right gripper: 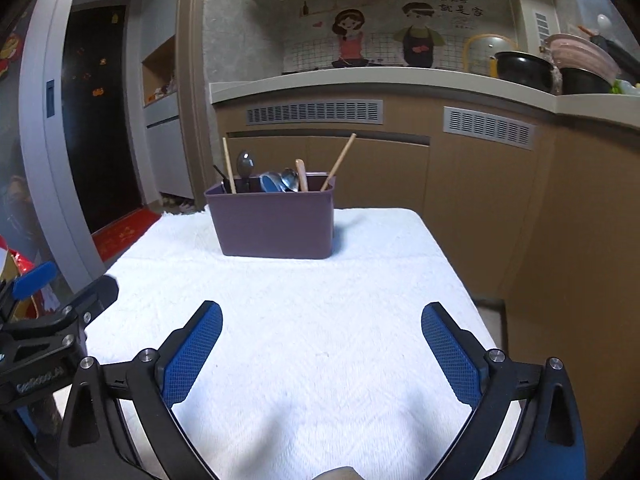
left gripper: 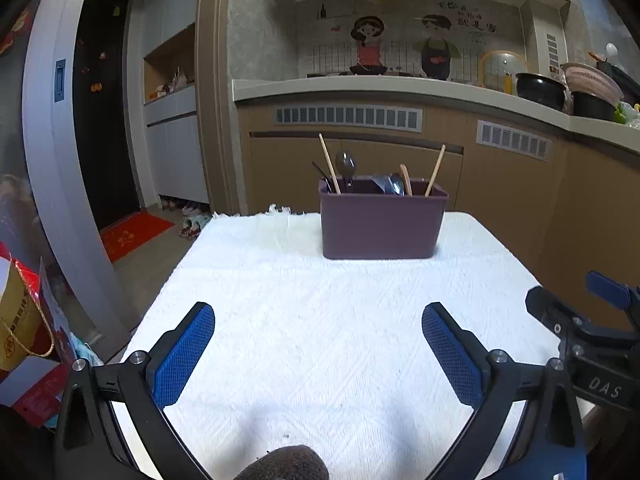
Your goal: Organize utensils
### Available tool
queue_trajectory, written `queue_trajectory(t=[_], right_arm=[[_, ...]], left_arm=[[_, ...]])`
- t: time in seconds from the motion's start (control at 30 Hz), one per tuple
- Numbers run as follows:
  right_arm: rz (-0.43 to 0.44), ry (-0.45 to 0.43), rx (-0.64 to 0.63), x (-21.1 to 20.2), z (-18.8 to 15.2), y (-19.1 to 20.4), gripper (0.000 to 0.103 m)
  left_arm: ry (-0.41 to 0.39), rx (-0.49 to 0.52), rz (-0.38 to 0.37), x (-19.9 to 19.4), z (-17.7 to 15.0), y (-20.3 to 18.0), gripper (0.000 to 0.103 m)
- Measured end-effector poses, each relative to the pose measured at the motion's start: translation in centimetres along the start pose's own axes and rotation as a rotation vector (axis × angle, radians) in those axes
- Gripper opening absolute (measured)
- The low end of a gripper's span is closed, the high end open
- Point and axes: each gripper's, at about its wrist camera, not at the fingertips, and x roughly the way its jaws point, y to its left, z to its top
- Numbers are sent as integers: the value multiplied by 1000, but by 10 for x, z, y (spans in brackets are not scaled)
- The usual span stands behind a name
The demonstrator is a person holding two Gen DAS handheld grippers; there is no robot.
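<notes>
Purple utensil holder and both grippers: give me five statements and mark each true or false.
1. The purple utensil holder stands upright on the white cloth. True.
2. The left gripper holds a spoon. False: its fingers are spread wide with nothing between them.
3. Wooden chopsticks stick out of the holder. True.
4. Utensils lie scattered on the cloth. False: the cloth in view is bare apart from the holder.
5. The right gripper is shut. False: it is wide open and empty.
</notes>
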Motion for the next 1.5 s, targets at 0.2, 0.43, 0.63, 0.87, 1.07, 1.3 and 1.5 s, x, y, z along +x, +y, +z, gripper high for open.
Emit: queue_trajectory(t=[0.2, 0.43, 0.63, 0.87, 1.07, 1.3, 1.5], right_arm=[[11, 0, -15, -5, -2, 1, 99], [10, 4, -14, -6, -2, -3, 99], [13, 3, -18, -7, -2, -2, 99], [14, -1, -17, -7, -2, -2, 99], [18, -4, -20, -7, -1, -3, 100], [21, -4, -19, -8, -1, -2, 100], [23, -8, -17, -9, -1, -4, 100]], left_arm=[[1, -6, 5, -4, -1, 0, 103], [7, 0, -5, -3, -2, -2, 103], [5, -1, -6, -5, -2, -2, 103], [9, -1, -10, -6, -2, -3, 103], [12, 3, -12, -7, -2, -5, 103], [11, 3, -12, -7, -2, -5, 103], [9, 3, -13, -7, -2, -5, 103]])
